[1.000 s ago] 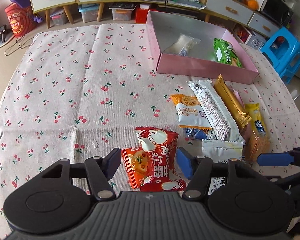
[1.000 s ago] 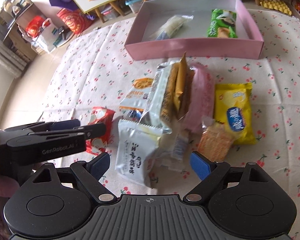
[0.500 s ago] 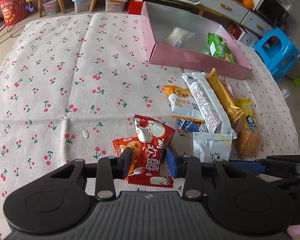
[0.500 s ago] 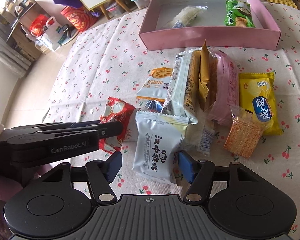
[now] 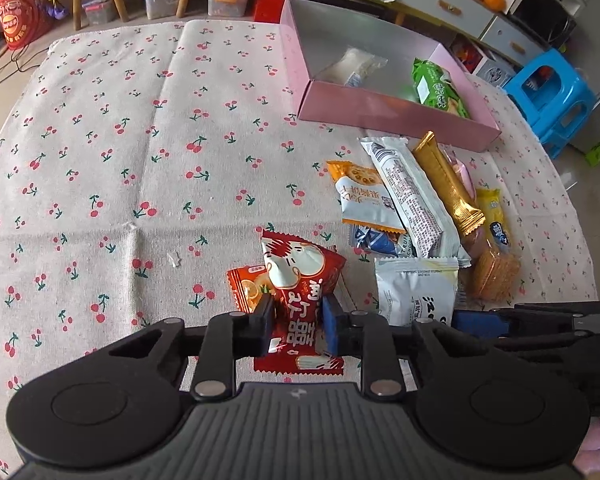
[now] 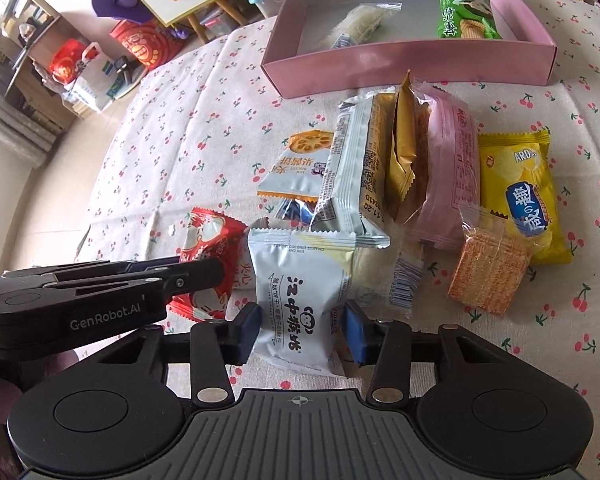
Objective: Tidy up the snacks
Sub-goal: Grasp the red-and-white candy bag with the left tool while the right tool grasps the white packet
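A: Pinching a red snack packet (image 5: 300, 292), the left gripper (image 5: 296, 326) has just been closing, and its pads now press the wrapper from both sides. The packet lies on the cherry-print cloth (image 5: 140, 140), overlapping a smaller orange packet (image 5: 248, 286) just beside it.

B: And the right gripper (image 6: 300, 334)?

A: Its jaws have likewise just been closing. The left pad touches a pale grey-white biscuit packet (image 6: 300, 296); the right pad stands at the wrapper's edge, and the pictures do not settle whether it presses. This packet sits at the near end of the snack pile.

B: Progress of the sorting?

A: Early, by my judgement. The pink box (image 6: 420, 64) at the far side of the cloth holds two items only: a green wafer packet (image 6: 466, 16) and a clear-wrapped white snack (image 6: 360, 24). Still outside it: an orange-and-white biscuit pack (image 6: 300, 168), a long silver-grey bar (image 6: 352, 176), a gold packet (image 6: 402, 156), a pink packet (image 6: 452, 168), a yellow packet (image 6: 516, 196), a clear-wrapped square cracker (image 6: 488, 276), plus the two under the jaws.

B: Appearance of the gripped goods?

A: Both are sealed pillow-style wrappers with crimped ends. The red one is glossy, with a white cartoon figure and large white characters; the pale one carries bold black characters and a small face logo.
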Demonstrator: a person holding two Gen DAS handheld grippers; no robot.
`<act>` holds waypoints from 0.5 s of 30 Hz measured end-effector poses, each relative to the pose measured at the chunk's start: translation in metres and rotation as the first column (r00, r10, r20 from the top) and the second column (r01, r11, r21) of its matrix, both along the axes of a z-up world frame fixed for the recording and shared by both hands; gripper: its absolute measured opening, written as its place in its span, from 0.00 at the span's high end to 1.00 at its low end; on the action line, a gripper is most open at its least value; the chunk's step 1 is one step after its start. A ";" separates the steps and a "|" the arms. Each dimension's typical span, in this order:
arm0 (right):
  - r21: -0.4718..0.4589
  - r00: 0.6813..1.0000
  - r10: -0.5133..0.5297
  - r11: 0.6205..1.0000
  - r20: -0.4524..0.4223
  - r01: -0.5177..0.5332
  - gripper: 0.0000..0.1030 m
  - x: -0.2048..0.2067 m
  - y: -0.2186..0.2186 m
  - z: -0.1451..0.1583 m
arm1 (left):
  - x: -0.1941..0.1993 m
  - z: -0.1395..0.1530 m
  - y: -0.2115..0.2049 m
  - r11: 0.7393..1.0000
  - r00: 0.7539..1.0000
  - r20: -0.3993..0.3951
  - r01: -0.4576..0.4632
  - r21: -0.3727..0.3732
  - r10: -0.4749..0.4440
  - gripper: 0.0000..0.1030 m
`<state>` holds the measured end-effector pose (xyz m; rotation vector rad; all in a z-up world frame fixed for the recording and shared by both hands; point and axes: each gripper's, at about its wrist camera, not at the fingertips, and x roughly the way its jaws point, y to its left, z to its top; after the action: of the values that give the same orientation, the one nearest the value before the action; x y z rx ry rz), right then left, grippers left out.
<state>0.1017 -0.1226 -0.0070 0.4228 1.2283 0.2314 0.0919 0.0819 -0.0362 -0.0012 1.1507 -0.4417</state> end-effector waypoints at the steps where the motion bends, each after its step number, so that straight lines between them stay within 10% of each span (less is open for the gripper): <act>1: 0.003 1.000 0.004 1.000 0.004 -0.004 0.63 -0.001 0.000 0.001 | 0.000 0.000 0.000 1.000 1.000 0.001 0.001 0.002 -0.001 0.78; 15: 0.077 0.998 0.038 0.996 -0.043 -0.035 0.67 0.003 -0.001 -0.007 | 0.001 0.002 0.001 1.000 1.000 0.001 -0.014 0.017 0.014 0.79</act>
<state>0.1050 -0.1237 -0.0145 0.4734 1.2741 0.3023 0.0932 0.0826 -0.0340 0.0057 1.1532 -0.4191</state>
